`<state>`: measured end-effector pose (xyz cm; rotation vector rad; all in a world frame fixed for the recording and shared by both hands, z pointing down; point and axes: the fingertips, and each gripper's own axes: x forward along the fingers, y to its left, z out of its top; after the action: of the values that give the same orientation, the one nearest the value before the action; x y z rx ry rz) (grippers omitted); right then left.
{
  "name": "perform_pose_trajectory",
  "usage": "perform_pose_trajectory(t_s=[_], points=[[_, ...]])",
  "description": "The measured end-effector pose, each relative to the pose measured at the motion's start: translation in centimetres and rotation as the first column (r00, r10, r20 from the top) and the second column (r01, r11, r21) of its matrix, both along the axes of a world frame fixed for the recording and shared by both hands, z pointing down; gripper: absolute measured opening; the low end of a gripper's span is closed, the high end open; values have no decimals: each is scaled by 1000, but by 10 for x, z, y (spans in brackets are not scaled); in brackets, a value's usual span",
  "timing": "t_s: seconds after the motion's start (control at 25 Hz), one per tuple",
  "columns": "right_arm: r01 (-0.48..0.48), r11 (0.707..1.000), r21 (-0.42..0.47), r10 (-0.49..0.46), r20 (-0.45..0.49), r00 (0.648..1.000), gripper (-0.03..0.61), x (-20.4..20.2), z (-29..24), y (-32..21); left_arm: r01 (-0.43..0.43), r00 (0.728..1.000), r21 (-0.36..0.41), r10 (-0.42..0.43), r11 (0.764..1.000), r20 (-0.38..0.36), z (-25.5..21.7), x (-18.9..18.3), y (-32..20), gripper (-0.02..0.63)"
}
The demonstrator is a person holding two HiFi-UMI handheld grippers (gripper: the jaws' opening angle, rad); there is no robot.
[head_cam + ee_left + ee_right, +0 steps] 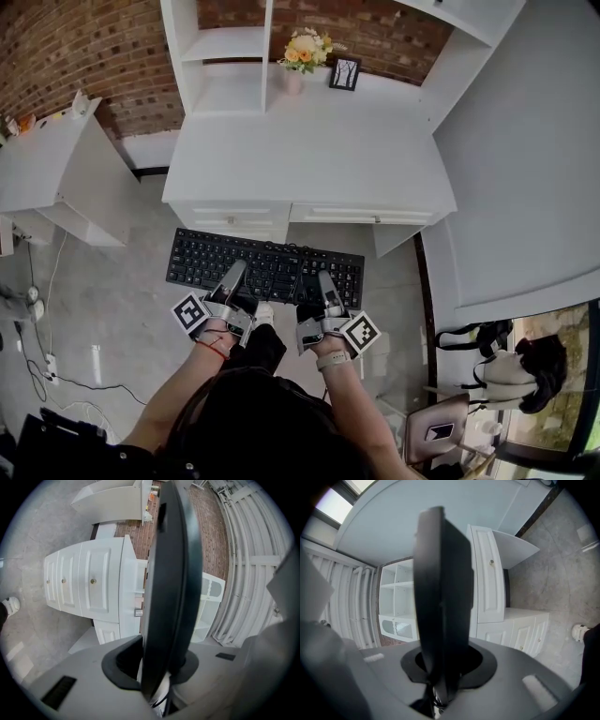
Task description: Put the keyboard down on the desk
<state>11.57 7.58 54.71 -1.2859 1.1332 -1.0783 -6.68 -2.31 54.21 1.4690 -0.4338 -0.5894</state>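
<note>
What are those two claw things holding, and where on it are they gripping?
Both hold the black keyboard by its near long edge: the left gripper left of the middle, the right gripper right of it.

The left gripper grips the black keyboard edge-on, white drawers beyond.

I am looking down past my work at a grey concrete floor. At the top centre of the frame, a bouquet of yellow and orange flowers is standing in a pale vase, and a small black picture frame is leaning just to its right. A red brick wall is running across the upper left. Below it a white side table is standing. Cables are trailing at the lower left. A black bag is lying at the lower right, near a chair.
</note>
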Motion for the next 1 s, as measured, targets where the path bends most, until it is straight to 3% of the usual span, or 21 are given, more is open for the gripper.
perform_pose_trajectory(t_s=[0.6,1.0], points=[[-53,997,-51,54,21,998,69,66,10,-81,-53,998,-53,54,997,18,13,73,-90,49],[-23,994,-106,26,24,999,69,80,28,-131,-19,999,-102,23,995,36,35,83,-133,49]])
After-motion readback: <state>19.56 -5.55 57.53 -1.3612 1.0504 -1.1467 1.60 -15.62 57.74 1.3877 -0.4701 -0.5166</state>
